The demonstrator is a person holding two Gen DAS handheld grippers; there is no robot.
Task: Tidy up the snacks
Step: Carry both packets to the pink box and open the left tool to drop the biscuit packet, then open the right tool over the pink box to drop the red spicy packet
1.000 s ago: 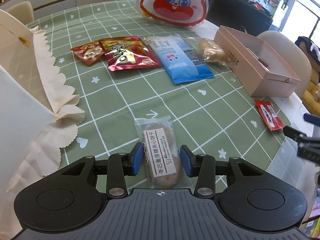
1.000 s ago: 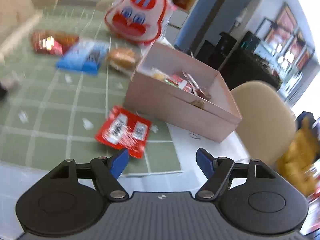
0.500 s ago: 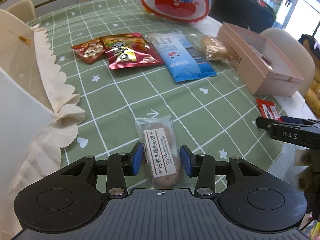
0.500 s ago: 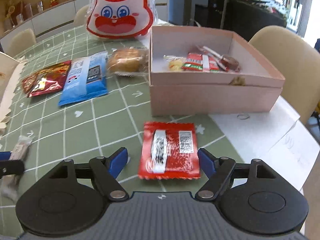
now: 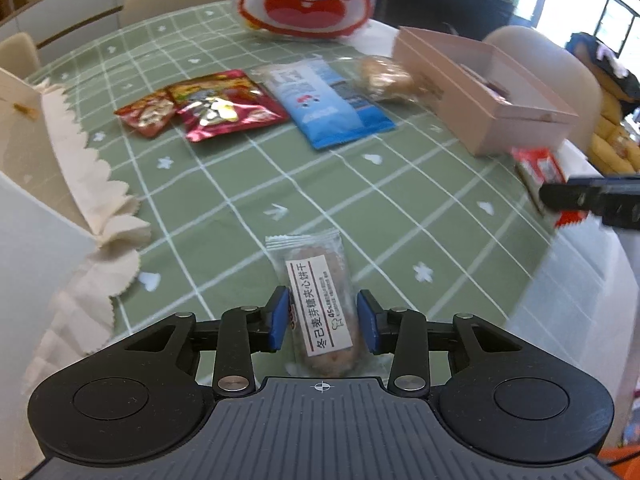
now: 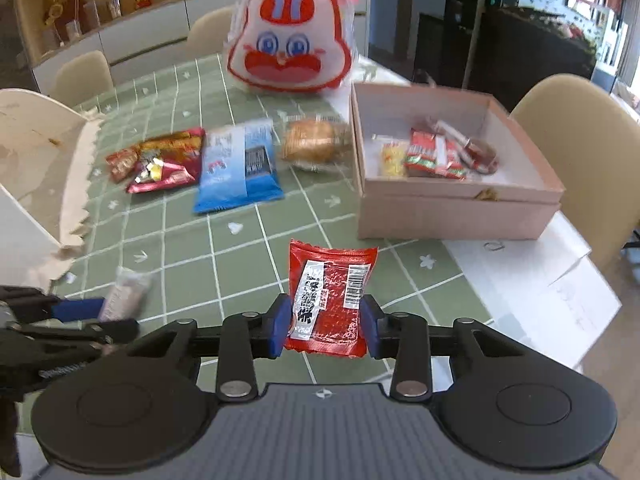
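Observation:
A clear biscuit packet [image 5: 320, 292] with a white label lies on the green checked cloth. My left gripper [image 5: 323, 320] straddles it, jaws closing, blue pads touching both sides of the wrapper. My right gripper [image 6: 326, 324] is closing on a red snack packet [image 6: 332, 300], which buckles between the pads and tilts up off the cloth. In the left wrist view that red packet [image 5: 538, 168] shows at the right edge. The pink box [image 6: 460, 204] behind it holds several small snacks.
A bunny-face bag [image 6: 290, 48] stands at the far side. Before it lie two red bags [image 6: 164, 164], a blue packet [image 6: 238, 168] and a wrapped bun [image 6: 312, 142]. A white box with scalloped paper [image 6: 32, 148] is on the left, white paper [image 6: 540, 272] and a chair [image 6: 580, 140] on the right.
My right gripper has come over the red packet, shut on it and raised it. The left gripper's pads have drawn in against the biscuit packet.

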